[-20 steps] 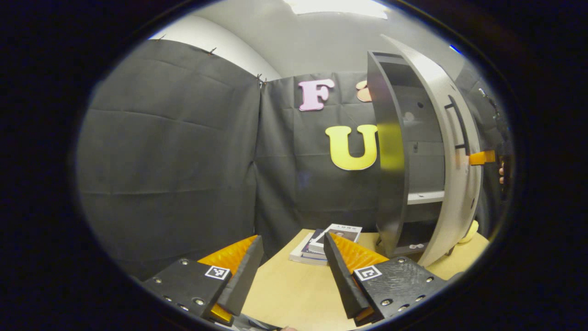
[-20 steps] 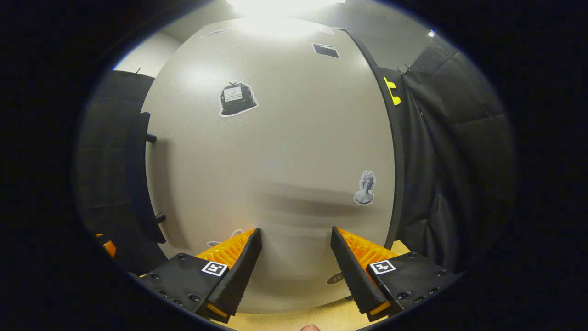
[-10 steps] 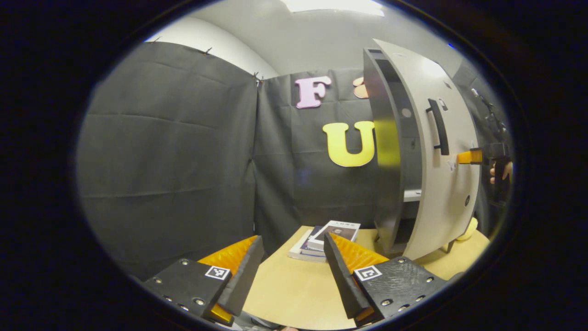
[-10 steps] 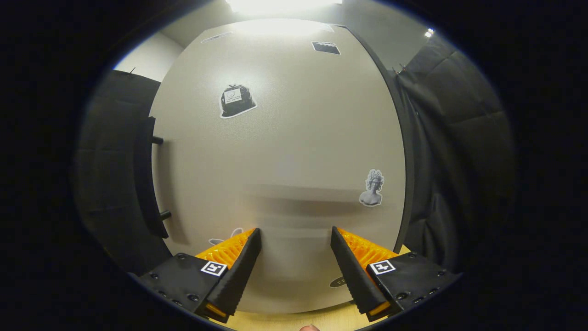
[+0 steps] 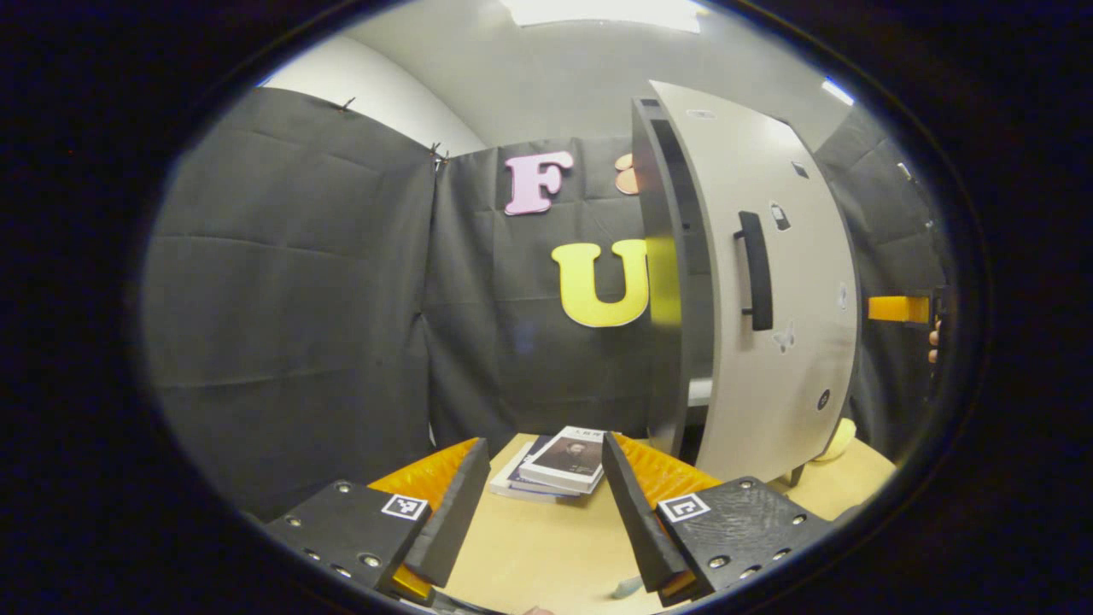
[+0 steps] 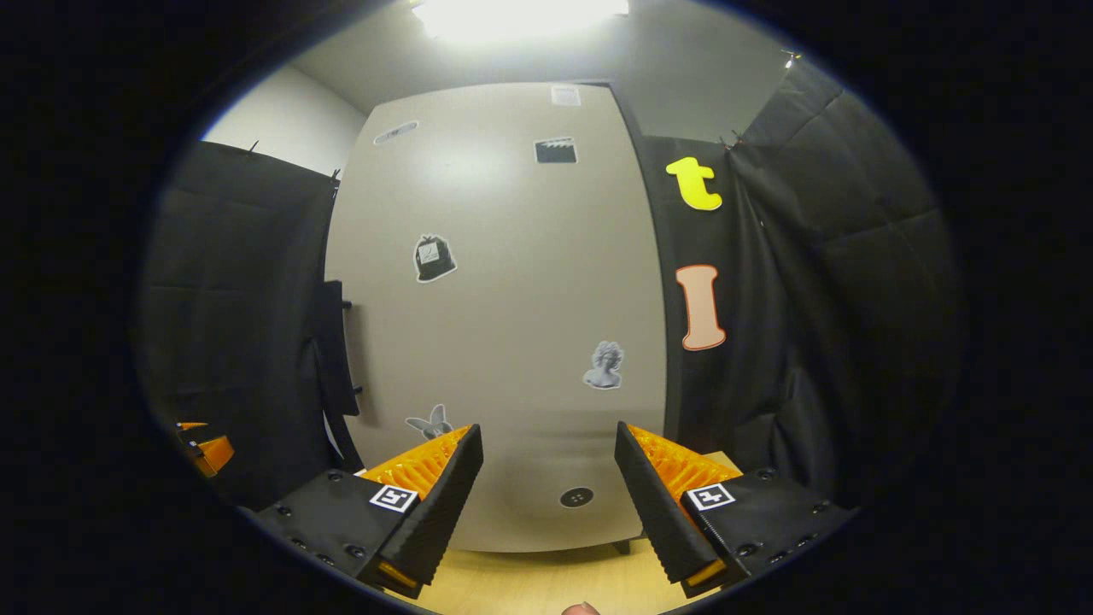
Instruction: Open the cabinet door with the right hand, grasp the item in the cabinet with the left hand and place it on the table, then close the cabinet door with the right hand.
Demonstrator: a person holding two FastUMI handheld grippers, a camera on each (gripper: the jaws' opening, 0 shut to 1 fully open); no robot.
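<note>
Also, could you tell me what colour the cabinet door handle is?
Black; the handle shows best in the left gripper view, on the pale grey door.

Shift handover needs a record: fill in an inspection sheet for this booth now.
Surface: wooden table, mostly bare.
Job's things: cabinet door nearly shut, a thin gap at its left edge; books stacked on the table beside the cabinet.
Clutter: yellow object behind the cabinet's foot; stickers on the door.
Grippers: left gripper jaws open, empty, above the table; right gripper jaws open, empty, facing the door.
Cables: nothing seen.
Surroundings: black cloth wall, ceiling light.
</note>
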